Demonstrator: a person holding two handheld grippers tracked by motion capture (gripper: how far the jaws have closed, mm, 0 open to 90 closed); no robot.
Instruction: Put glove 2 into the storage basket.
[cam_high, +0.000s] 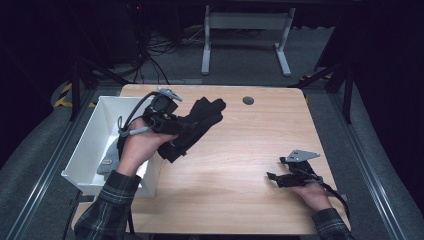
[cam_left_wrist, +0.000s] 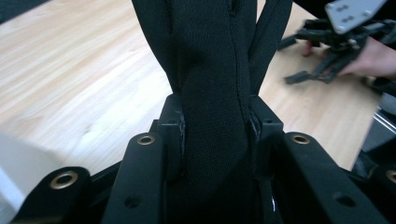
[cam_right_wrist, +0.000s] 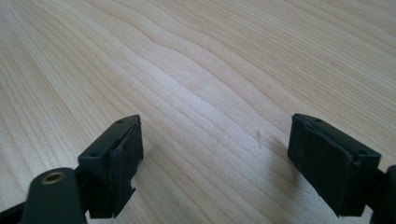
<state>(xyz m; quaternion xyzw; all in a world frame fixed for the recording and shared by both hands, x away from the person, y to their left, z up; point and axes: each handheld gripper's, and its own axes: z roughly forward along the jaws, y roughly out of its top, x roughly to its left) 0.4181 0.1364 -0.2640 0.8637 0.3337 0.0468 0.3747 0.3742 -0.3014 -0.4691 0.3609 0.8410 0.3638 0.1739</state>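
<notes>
A black cloth garment hangs bunched from my left gripper, held above the table's left side beside the white bin. In the left gripper view the black cloth fills the gap between the two jaws, which press on it from both sides; the left gripper is shut on it. My right gripper rests low on the wooden table near the right front, its jaws wide apart. The right gripper view has the right gripper open over bare wood with nothing between the pads.
A white bin stands at the table's left edge with a grey item inside. A dark round grommet sits at the table's far middle. Beyond the table stand a white desk frame and cables on the floor.
</notes>
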